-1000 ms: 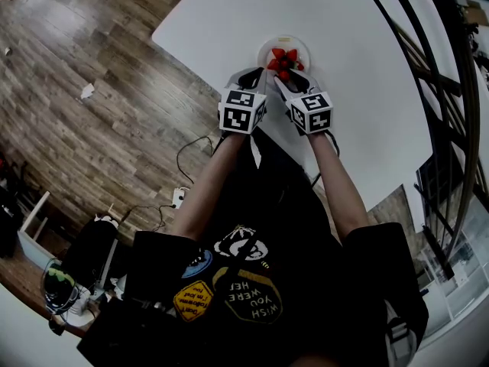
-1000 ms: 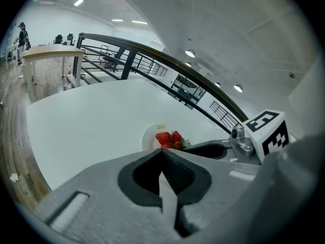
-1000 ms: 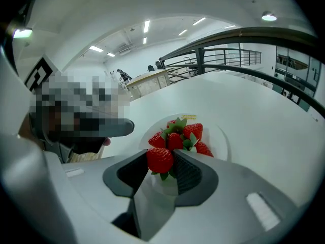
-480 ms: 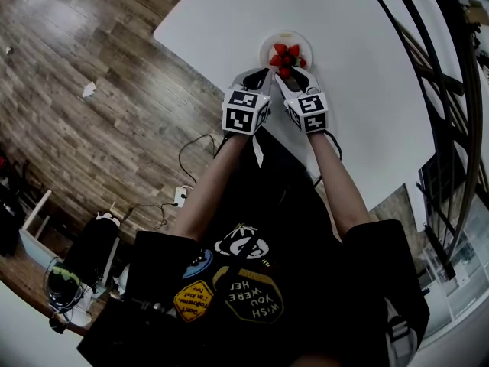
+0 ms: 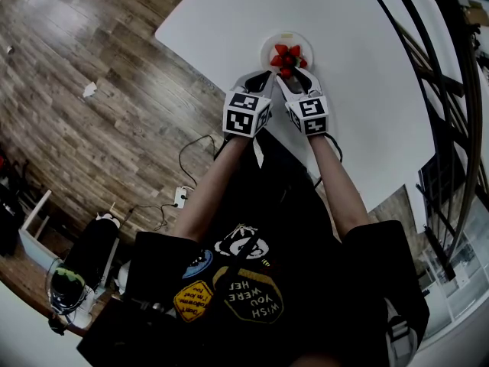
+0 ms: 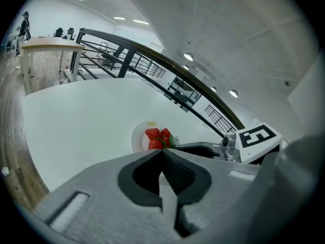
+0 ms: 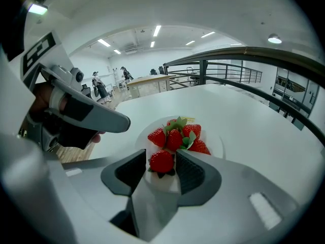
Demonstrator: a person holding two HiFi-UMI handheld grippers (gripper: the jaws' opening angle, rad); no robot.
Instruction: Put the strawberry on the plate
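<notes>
On the white counter (image 5: 229,17), not far in from the edge on the person's side, sits a small white plate (image 5: 264,50). A pile of strawberries (image 5: 289,53) with green leaves is on it. Same pile in the right gripper view (image 7: 179,135), four or so berries, touching each other, on the far half of the plate (image 7: 141,139).

Right tool (image 7: 161,155): jaws have just been opening and now stand wide. One strawberry (image 7: 161,161) is between the pads, resting on the near part of the plate, just beside the pile. The pads flank it closely and do not look pressed on it; the gap is too thin to be sure. In the head view the right tool (image 5: 286,75) points down at the plate's near rim, with that strawberry (image 5: 285,72) at its tips.

Left tool (image 6: 161,152): jaws fully together, tips meeting, nothing held. It hangs just beside the right tool, over the counter short of the plate (image 6: 137,136), pointing toward the strawberries (image 6: 158,139). Head view shows the left tool (image 5: 264,75) close beside the plate's near-left rim, contact not clear. From the right gripper view the left tool (image 7: 121,122) is at left, above the counter.

Wood floor (image 5: 92,128) lies beyond the counter's left edge. A railing (image 6: 152,60) runs behind the counter's far edge.
</notes>
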